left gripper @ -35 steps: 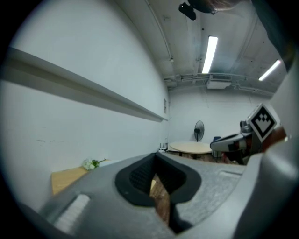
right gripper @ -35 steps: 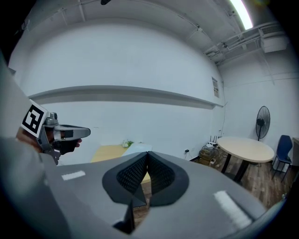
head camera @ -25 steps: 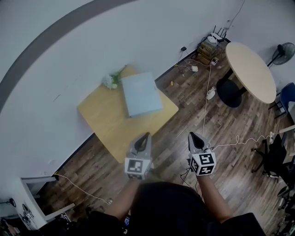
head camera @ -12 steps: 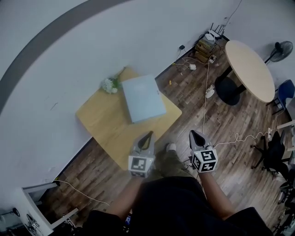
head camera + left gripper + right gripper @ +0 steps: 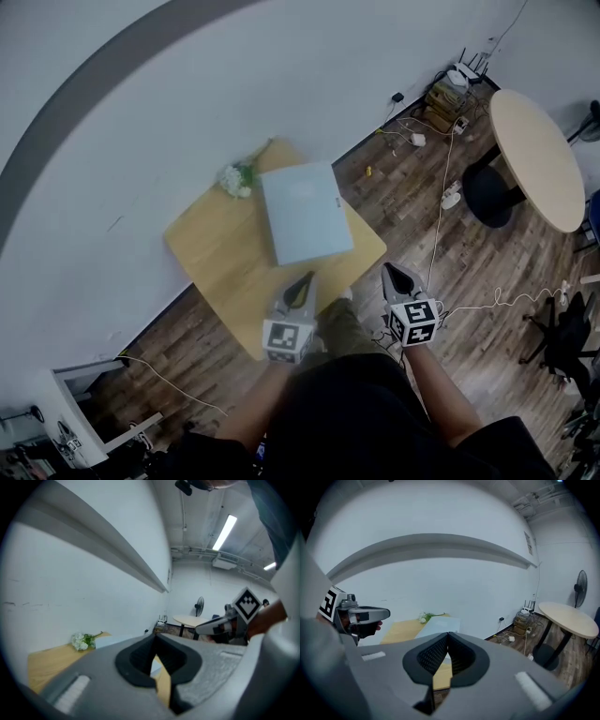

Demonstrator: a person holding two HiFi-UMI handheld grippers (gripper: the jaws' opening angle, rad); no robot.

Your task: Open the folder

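Note:
A pale blue folder (image 5: 306,212) lies closed and flat on a square wooden table (image 5: 216,253) against the white wall. My left gripper (image 5: 305,279) hangs over the table's near corner, short of the folder, jaws shut and empty. My right gripper (image 5: 389,269) is beside that corner over the floor, also shut on nothing. In the left gripper view the folder (image 5: 115,639) shows just past the closed jaws (image 5: 155,637). The right gripper view has the folder (image 5: 438,626) beyond its closed tips (image 5: 448,634), with the left gripper (image 5: 386,613) at the left.
A bunch of white flowers (image 5: 236,178) lies at the table's far corner beside the folder. A round table (image 5: 534,155) stands at the right, with cables (image 5: 441,197) and network boxes (image 5: 450,89) on the wood floor. A dark chair (image 5: 562,337) is at the far right.
Both grippers have come closer to the wooden table and a little lower; the left one now reaches over its near corner. Both jaws stay shut.

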